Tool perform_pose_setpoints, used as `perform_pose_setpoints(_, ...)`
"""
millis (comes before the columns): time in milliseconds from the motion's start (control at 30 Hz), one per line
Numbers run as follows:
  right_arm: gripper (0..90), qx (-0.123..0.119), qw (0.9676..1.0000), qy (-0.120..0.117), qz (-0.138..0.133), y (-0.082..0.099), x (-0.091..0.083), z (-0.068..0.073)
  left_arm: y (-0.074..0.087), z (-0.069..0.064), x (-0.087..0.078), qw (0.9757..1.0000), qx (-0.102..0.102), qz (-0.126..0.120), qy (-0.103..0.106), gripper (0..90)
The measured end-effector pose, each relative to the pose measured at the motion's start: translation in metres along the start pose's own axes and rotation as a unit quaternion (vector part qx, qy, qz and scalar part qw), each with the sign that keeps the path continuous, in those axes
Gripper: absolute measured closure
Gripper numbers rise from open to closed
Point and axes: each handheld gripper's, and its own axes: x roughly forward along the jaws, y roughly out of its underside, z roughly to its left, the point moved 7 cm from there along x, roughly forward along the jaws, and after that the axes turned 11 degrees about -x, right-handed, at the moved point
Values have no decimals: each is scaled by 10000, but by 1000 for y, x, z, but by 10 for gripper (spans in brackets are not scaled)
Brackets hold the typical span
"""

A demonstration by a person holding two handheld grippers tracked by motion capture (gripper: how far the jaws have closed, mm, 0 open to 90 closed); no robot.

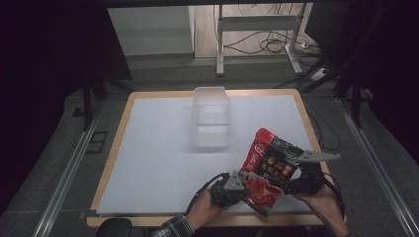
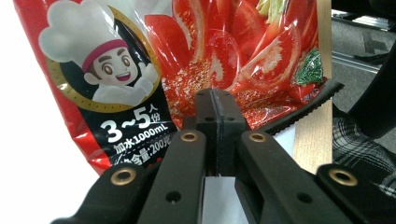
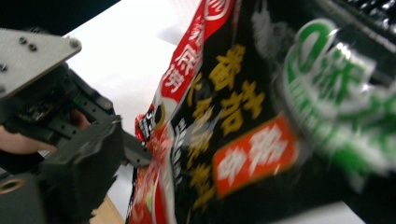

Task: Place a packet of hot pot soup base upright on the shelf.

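The red and black seasoning packet [image 1: 268, 165] was held up off the near right part of the table, tilted, between the two grippers. The left gripper [image 1: 236, 186] had its jaws pressed together on the packet's lower serrated edge; the right gripper [image 1: 295, 174] sat against its right side, but I could not tell how its jaws stood.

The table [image 1: 153, 163] was a white sheet framed in pale wood, and a clear plastic container [image 1: 211, 117] stood well apart toward the far edge. Beyond lay grey floor, a metal desk frame [image 1: 257, 34] and loose cables [image 1: 269, 45], with dark surroundings either side.

From above, the packet's print was small. The left gripper view brought it close: a cartoon chef [image 2: 105, 70], sliced tomatoes [image 2: 233, 51] and "3~5" in white, with a plaid sleeve [image 2: 362, 149] off to the side. The right gripper view showed the packet's [image 3: 261, 116] black face blurred, with yellow characters and a green badge, and the left gripper [image 3: 123, 149] across from it clamped at the packet's edge.
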Motion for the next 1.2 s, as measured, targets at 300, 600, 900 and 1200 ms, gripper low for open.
perform_pose_setpoints(300, 600, 289, 9985, -150, -433, -16, 13, -10, 0, -1, -1, 10000, 27, 42, 1, 900)
perform_pose_setpoints(600, 757, 621, 9951, -560, -524, -21, 6, -4, 3, -4, -10, 9998, 180, 88, -52, 860)
perform_pose_setpoints(900, 772, 479, 9960, -490, -576, -31, 0, 1, 1, -5, -26, 9996, 179, -140, -149, 590)
perform_pose_setpoints(1200, 772, 456, 9961, -408, -629, -38, -7, 0, 4, -3, -37, 9992, 156, -109, -347, 343)
